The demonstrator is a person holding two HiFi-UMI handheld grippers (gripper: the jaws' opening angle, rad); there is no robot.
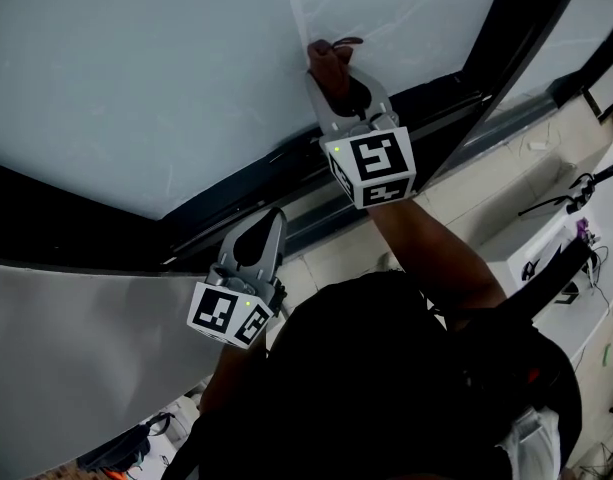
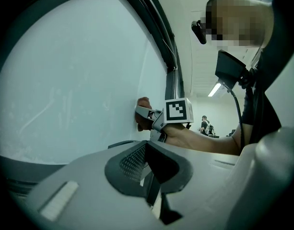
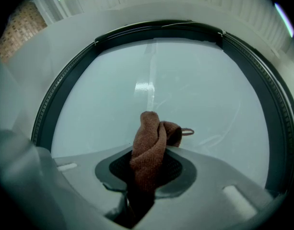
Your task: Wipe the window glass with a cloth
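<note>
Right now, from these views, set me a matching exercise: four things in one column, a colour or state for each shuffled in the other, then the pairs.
Things:
1. cloth
2. left gripper
3. right gripper
4. window frame

Colour or state:
A. black
B. shut, nothing in it
C. brown, bunched against the window glass
D. shut on the cloth

Pairs: 1-C; 2-B; 3-D; 4-A.
</note>
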